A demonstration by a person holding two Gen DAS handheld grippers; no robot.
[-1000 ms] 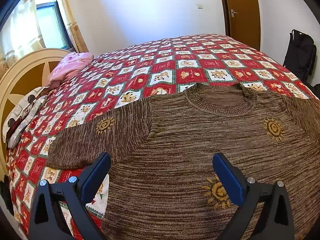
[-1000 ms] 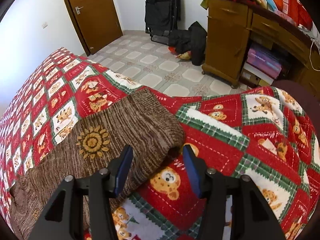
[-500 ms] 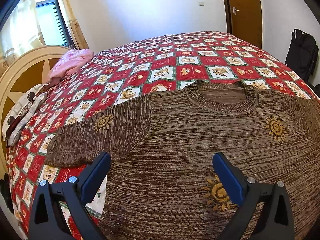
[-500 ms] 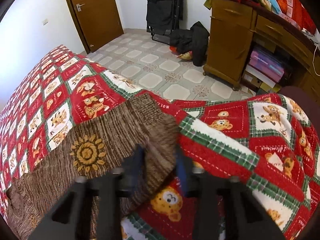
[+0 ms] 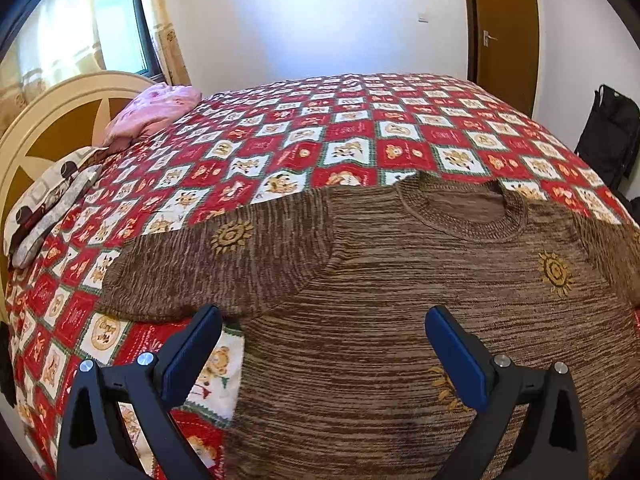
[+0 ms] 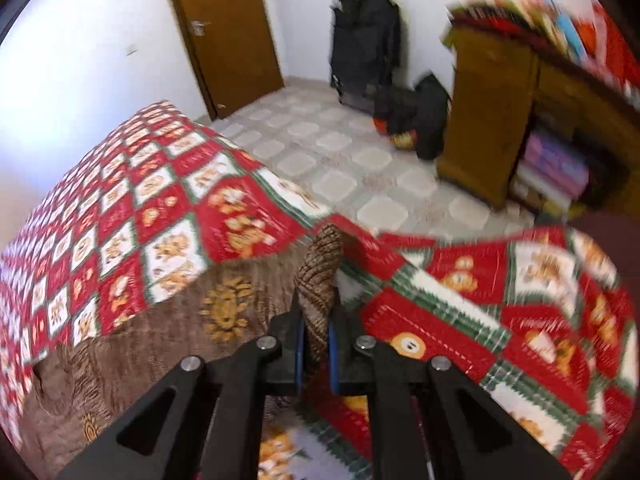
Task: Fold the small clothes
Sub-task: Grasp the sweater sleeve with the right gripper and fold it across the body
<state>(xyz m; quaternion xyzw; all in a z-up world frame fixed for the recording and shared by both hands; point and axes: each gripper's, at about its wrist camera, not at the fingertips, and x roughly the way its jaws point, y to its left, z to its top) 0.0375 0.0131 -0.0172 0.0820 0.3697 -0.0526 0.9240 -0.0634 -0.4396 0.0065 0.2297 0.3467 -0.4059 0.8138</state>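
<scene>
My right gripper has just been closing and now pinches the ribbed cuff of the brown sweater's sleeve between its blue pads, the cuff standing up in a bunched fold above the fingers and off the quilt. My left gripper stands wide, its two blue pads well apart, with nothing between them; it hangs over the sweater's lower body near the armpit of the other sleeve. The sweater lies face up and spread flat on the red, white and green teddy-bear quilt that covers the bed, collar away from me, one sleeve stretched out toward the headboard, yellow sun motifs on chest and sleeves. A pink pillow lies by the headboard. Past the bed's corner in the right view I see tiled floor, a wooden door, black bags against the wall and a wooden dresser, all somewhat blurred.
</scene>
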